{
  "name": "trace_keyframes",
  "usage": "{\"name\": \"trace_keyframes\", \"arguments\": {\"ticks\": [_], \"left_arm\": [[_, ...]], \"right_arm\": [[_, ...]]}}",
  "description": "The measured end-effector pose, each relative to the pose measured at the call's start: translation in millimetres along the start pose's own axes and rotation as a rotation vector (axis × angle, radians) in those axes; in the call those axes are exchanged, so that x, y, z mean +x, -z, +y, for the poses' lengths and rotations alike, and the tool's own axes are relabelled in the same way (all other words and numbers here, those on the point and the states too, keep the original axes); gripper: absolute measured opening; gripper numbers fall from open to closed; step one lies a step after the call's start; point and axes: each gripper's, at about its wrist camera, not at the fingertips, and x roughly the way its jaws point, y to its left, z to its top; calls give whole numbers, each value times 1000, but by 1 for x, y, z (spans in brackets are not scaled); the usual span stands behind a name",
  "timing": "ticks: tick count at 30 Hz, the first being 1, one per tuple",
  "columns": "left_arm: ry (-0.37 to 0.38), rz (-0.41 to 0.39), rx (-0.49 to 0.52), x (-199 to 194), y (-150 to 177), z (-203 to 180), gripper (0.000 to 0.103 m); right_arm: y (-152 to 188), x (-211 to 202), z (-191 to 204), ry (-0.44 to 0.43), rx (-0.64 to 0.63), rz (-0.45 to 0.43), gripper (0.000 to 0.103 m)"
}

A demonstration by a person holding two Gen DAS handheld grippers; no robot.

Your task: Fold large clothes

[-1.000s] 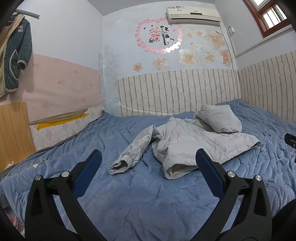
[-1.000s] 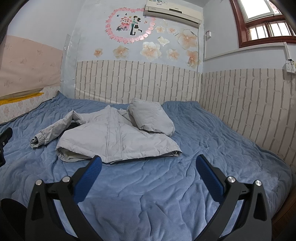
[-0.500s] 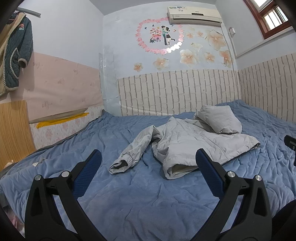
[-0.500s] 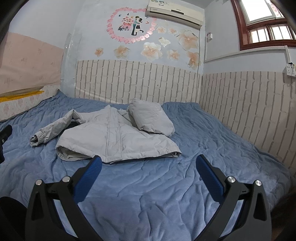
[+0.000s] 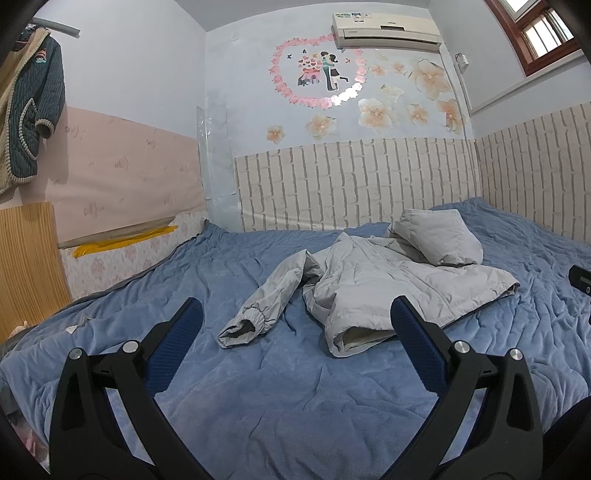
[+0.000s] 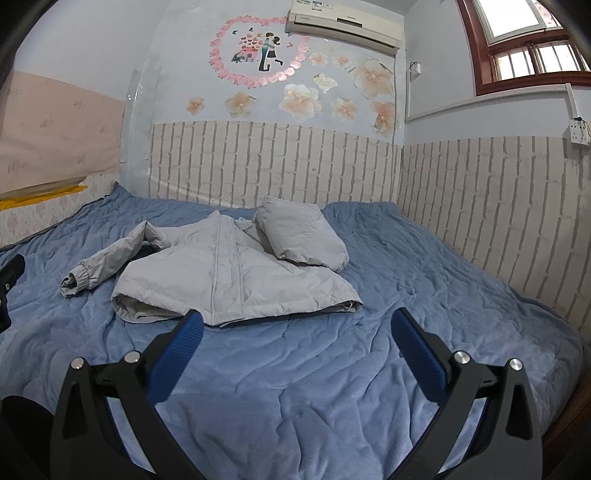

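The grey padded jacket [image 5: 391,284] is lying crumpled near the middle of the bed [image 5: 280,398], one sleeve [image 5: 258,306] trailing toward the left and the hood [image 5: 436,236] resting bunched on top at the far side. The left tongs [image 5: 295,347] and right tongs [image 6: 295,347] are both hovering with jaws wide apart, gripping nothing, short of the jacket's near hem.

**What is in the room, counted**

One grey puffy jacket [image 6: 236,280] lies on one blue blanket [image 6: 332,387]. Above the blanket hang one air conditioner [image 6: 345,24] and one pink heart sticker [image 6: 258,48]. One green coat [image 5: 29,110] hangs left of the blanket. Two grippers show: the left gripper [image 5: 297,325] and the right gripper [image 6: 297,326].
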Motion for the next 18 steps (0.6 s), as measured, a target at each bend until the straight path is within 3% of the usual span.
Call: {"name": "trace_keyframes", "arguments": {"ticks": [18], "left_arm": [[0, 1, -2, 0, 0, 0, 100]], "right_arm": [[0, 0, -1, -1, 1, 1, 101]]}}
